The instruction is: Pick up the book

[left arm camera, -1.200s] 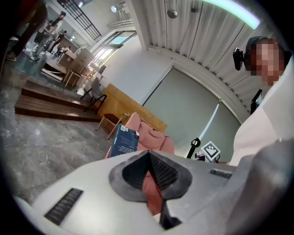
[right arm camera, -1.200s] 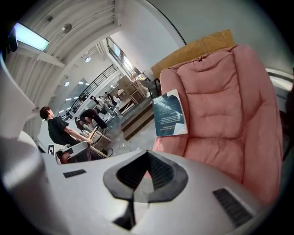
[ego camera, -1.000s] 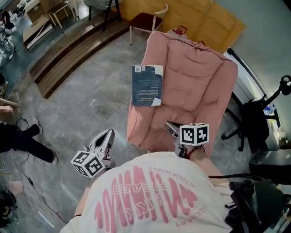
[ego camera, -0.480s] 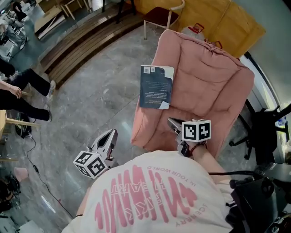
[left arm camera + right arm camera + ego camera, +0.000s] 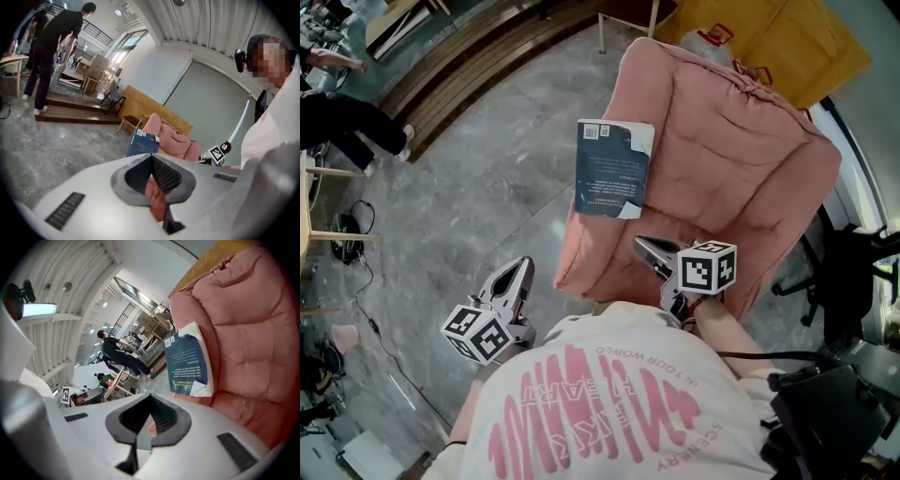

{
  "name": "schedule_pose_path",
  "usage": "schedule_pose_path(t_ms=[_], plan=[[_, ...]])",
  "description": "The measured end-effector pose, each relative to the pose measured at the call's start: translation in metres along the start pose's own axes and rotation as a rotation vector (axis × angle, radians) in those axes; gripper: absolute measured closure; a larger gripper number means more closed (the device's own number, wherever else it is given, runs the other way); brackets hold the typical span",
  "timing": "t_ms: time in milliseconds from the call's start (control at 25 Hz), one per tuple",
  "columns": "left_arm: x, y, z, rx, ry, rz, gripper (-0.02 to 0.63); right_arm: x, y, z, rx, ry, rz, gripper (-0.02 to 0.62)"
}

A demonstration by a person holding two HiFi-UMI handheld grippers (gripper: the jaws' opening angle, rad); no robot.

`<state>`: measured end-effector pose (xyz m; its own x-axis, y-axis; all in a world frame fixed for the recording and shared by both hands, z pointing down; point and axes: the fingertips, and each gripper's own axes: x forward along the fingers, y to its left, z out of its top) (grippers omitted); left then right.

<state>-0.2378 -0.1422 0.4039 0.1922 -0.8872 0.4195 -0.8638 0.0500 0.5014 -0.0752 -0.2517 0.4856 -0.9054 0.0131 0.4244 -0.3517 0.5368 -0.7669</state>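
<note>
Head view: a dark blue book point(image 5: 614, 169) lies flat, back cover up, along the left edge of a pink armchair point(image 5: 741, 159); its left side sits right at that edge, above the grey floor point(image 5: 478, 197); a white corner shows at the book's near right end. The left gripper point(image 5: 522, 270) hangs over the floor, beside the armchair's near left corner and well apart from the book; its marker cube point(image 5: 478, 335) sits just ahead of the person's white shirt point(image 5: 600, 412). The right gripper point(image 5: 643, 247) is over the armchair's near edge, nearer to the book but not touching it. Wooden steps point(image 5: 459, 75) run across the top left corner; a black office chair point(image 5: 853, 281) stands at the right.

Left gripper view: the left gripper point(image 5: 151, 158) has its 2 jaws pressed together with nothing between them; beyond their tips the book point(image 5: 143, 142) shows at the armchair's point(image 5: 171, 137) left edge; a person in black point(image 5: 51, 42) stands on the floor at the far left.

Right gripper view: the right gripper point(image 5: 151, 401) also has its 2 jaws fully together and holds nothing; the book point(image 5: 187, 364) lies just ahead on the armchair point(image 5: 243, 333), clear of the tips; 1 person in black point(image 5: 119, 355) bends over in the background.
</note>
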Motion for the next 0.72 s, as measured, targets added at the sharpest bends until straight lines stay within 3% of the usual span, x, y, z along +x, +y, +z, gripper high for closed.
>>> schedule_pose_path(t_ms=[160,360,440,520,640,720], plan=[[0.015,0.006,0.007,0.013,-0.025,0.062,0.598,0.005,-0.022,0.005,-0.066,0.023,-0.025,0.588],[0.039,0.008,0.012,0.012,0.002,0.068,0.598,0.009,-0.04,0.016,-0.111,0.016,-0.026,0.588],[0.052,0.01,0.014,0.015,0.012,0.069,0.598,0.01,-0.05,0.022,-0.098,-0.01,-0.021,0.588],[0.063,0.011,0.024,0.03,-0.035,0.085,0.598,0.01,-0.06,0.03,-0.059,-0.045,-0.009,0.588],[0.073,0.002,0.041,0.101,-0.127,0.092,0.598,0.01,-0.068,0.038,0.025,-0.101,0.034,0.588],[0.085,-0.004,0.042,0.148,-0.109,0.071,0.598,0.01,-0.073,0.04,0.045,-0.12,0.039,0.588]])
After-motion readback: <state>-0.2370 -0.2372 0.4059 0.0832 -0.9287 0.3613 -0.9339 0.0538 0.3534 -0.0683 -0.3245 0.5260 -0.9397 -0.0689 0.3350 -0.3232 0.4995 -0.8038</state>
